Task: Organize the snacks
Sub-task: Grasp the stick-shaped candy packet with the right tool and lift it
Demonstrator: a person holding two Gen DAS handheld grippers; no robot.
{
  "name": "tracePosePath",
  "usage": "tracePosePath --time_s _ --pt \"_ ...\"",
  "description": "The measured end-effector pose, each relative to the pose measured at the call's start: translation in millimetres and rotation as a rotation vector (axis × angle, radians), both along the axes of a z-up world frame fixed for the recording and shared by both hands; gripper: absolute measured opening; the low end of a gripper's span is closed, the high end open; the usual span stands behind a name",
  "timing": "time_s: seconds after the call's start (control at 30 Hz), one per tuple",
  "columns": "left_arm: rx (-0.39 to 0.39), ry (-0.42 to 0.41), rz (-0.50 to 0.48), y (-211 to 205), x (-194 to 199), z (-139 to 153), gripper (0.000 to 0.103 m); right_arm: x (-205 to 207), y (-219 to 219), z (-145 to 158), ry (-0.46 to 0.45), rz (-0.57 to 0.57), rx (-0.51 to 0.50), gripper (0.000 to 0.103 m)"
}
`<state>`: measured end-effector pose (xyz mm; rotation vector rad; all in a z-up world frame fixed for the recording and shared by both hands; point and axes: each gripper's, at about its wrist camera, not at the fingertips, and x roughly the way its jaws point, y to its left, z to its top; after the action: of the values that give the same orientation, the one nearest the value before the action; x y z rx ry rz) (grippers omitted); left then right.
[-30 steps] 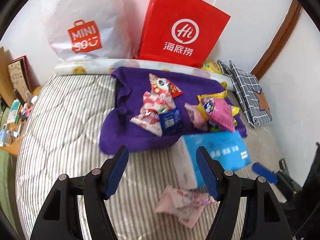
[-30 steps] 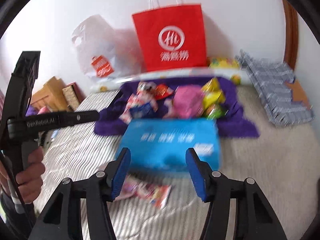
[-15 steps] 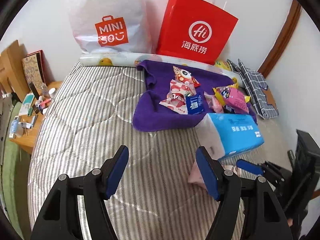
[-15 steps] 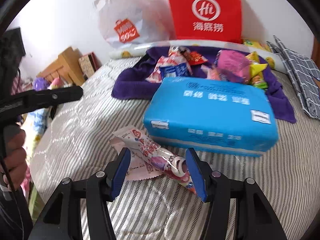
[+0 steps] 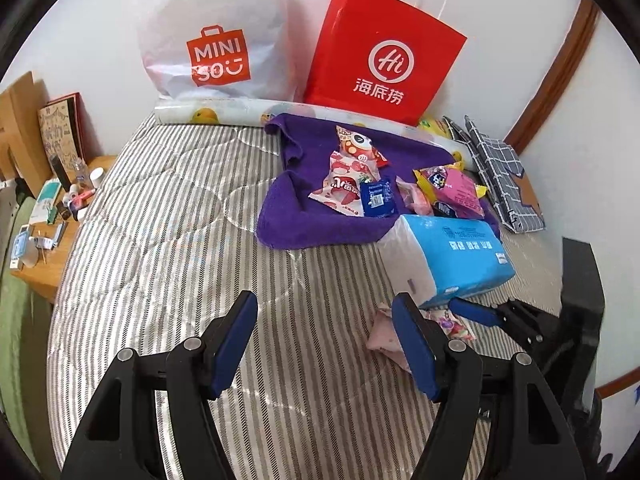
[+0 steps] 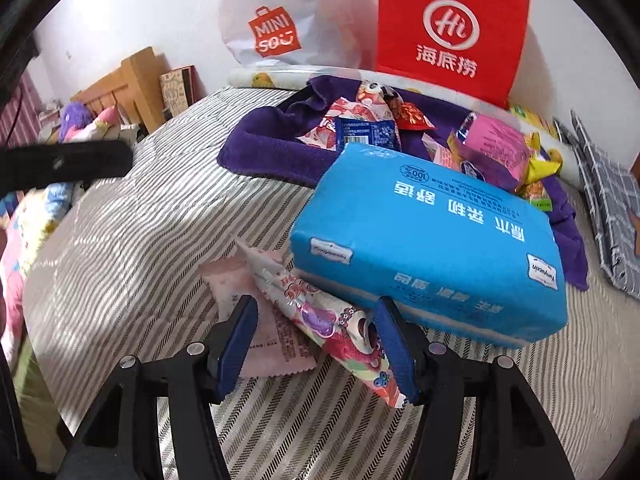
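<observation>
Two pink snack packets (image 6: 320,320) lie on the striped bed beside a blue tissue pack (image 6: 432,248); the colourful one leans against the pack. My right gripper (image 6: 316,340) is open with its fingers on either side of the packets, low over the bed. In the left wrist view the packets (image 5: 384,332) sit just right of my left gripper (image 5: 324,344), which is open and empty above the bed. More snacks (image 5: 360,184) lie heaped on a purple towel (image 5: 304,220) further back. The right gripper's blue fingertip (image 5: 472,312) shows by the packets.
A red paper bag (image 5: 384,52) and a white Miniso bag (image 5: 212,36) stand against the back wall. A checked cloth (image 5: 504,176) lies at the right. A wooden bedside table (image 5: 44,216) with small items stands at the left.
My right gripper has come down and forward so its fingers now straddle the pink packets. My left gripper has held back over the bed with little movement.
</observation>
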<state>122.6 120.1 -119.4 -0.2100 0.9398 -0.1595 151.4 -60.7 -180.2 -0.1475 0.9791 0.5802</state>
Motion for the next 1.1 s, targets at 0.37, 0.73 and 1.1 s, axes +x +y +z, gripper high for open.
tracePosePath --time_s 0.37,0.73,1.1 --pt "0.006 -0.023 0.008 4.7 -13.7 11.6 0.069 -16.5 -14.4 8.3 0.021 -0.058 0.001 0.023" --pt "-0.046 0.005 -0.009 -9.3 -12.1 0.1 0.069 -61.2 -85.7 15.9 0.032 -0.223 -0.007 0.023" --pt "-0.032 0.106 -0.037 -42.4 -5.4 -40.0 0.069 -49.9 -140.9 -6.2 0.040 -0.432 0.029 0.025"
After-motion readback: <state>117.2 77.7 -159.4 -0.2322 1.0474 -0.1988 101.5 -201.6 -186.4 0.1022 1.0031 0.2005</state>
